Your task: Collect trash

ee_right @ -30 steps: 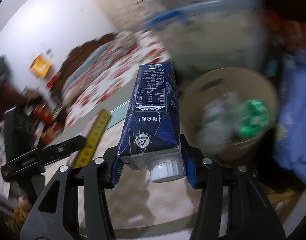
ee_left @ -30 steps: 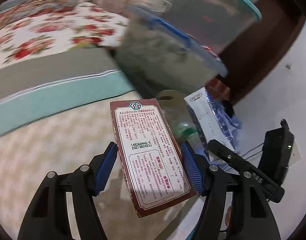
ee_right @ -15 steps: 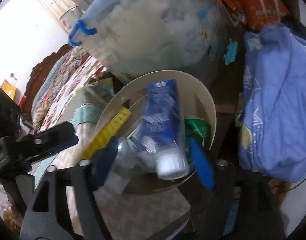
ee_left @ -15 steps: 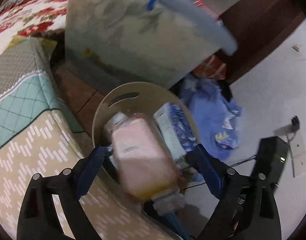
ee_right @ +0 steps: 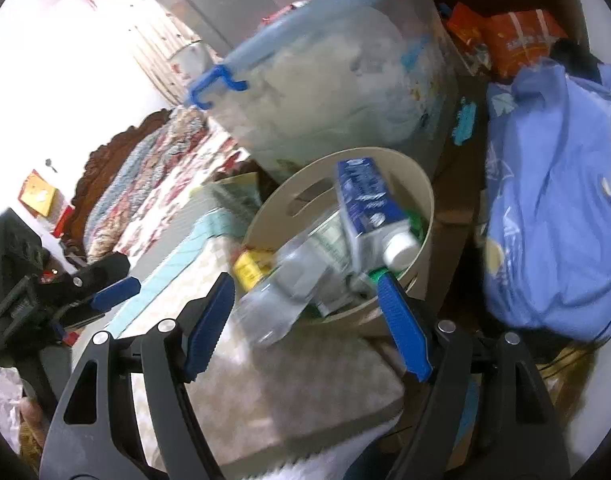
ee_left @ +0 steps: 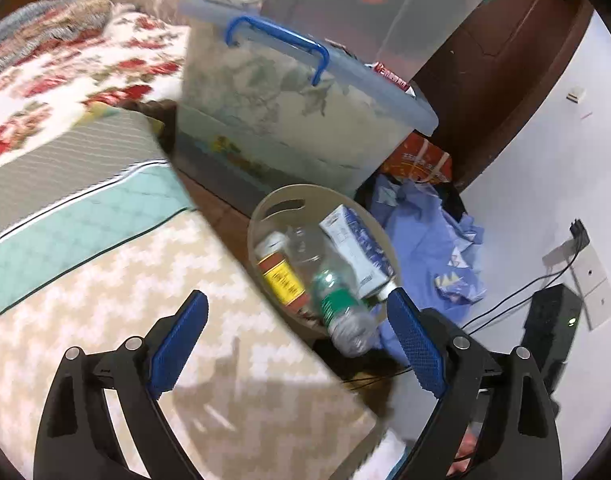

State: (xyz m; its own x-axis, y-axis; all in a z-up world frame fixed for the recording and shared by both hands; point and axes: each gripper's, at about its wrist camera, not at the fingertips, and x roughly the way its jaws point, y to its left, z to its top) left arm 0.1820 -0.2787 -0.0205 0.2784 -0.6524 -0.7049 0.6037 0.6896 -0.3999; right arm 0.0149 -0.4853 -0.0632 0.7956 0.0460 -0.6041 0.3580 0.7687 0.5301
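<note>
Trash all sits in the bin (ee_left: 265, 204) (ee_right: 419, 188), which is just ahead of both claws and a bit below them, wedged between the bed edge and the big storage box (ee_left: 297, 112) (ee_right: 337, 92). Left claw (ee_left: 297, 316) is spread wide with nothing between the pads, hanging over the patterned mattress (ee_left: 105, 300) with the bin up ahead and slightly to the right of it. Right claw (ee_right: 305, 300) is spread too, also empty, and the bin sits straight ahead of its tips. Inside the bin: the blue carton (ee_left: 355, 248) (ee_right: 365, 208) lying cap toward the right claw, the red box (ee_left: 283, 276) with its yellow label showing, and a clear bottle (ee_left: 337, 304) (ee_right: 289, 280) with a green label poking over the near rim. Off to the right of both claws there's a heap of blue cloth (ee_left: 429, 240) (ee_right: 553, 208) on the floor. From the right claw's view, the left claw shows up far off to the left.
</note>
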